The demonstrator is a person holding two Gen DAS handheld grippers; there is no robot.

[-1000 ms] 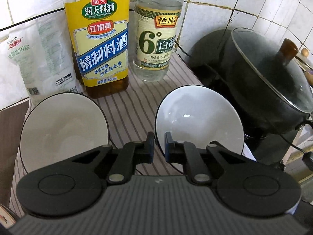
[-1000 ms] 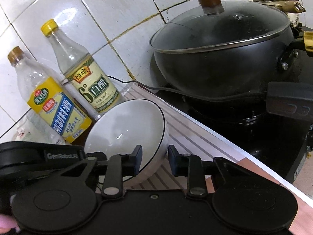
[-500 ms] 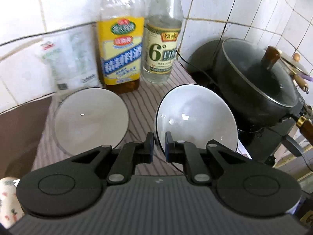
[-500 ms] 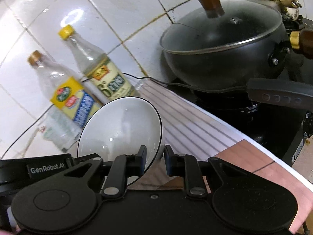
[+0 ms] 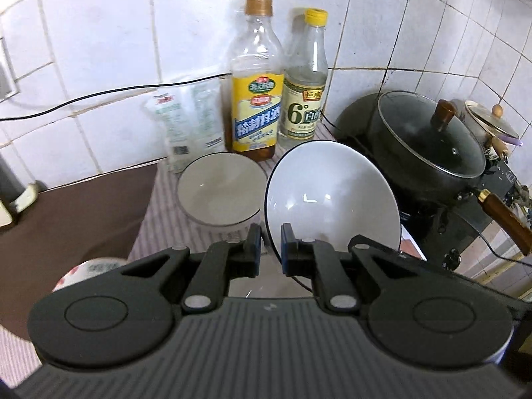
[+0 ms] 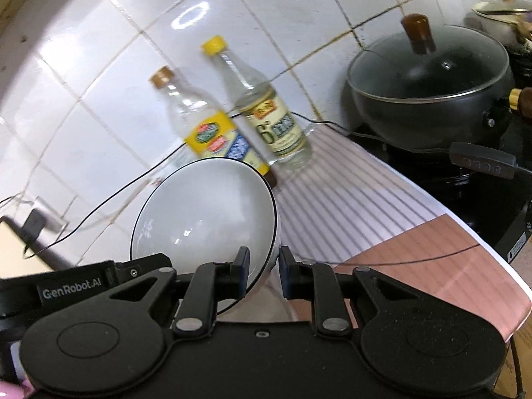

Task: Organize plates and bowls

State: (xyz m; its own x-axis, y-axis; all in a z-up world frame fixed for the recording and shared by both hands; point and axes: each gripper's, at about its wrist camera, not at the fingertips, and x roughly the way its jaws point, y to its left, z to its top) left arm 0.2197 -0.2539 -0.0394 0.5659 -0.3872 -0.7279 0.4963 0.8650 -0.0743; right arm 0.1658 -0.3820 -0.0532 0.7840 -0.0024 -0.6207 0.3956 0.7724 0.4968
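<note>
White bowl (image 5: 332,196) w/ dark rim is tilted, off the desk (image 5: 83,212); left gripper (image 5: 268,246) clamps its near rim. Right gripper (image 6: 264,274) is nearly together at the same bowl's rim; can't tell if it presses. Second bowl (image 5: 221,188) sits just left, on striped mat (image 5: 159,229). Stacking not yet done.

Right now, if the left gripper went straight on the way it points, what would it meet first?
The left gripper already pinches the tilted bowl; beyond it, probably the brown-capped bottle, though depth is unclear.
</note>
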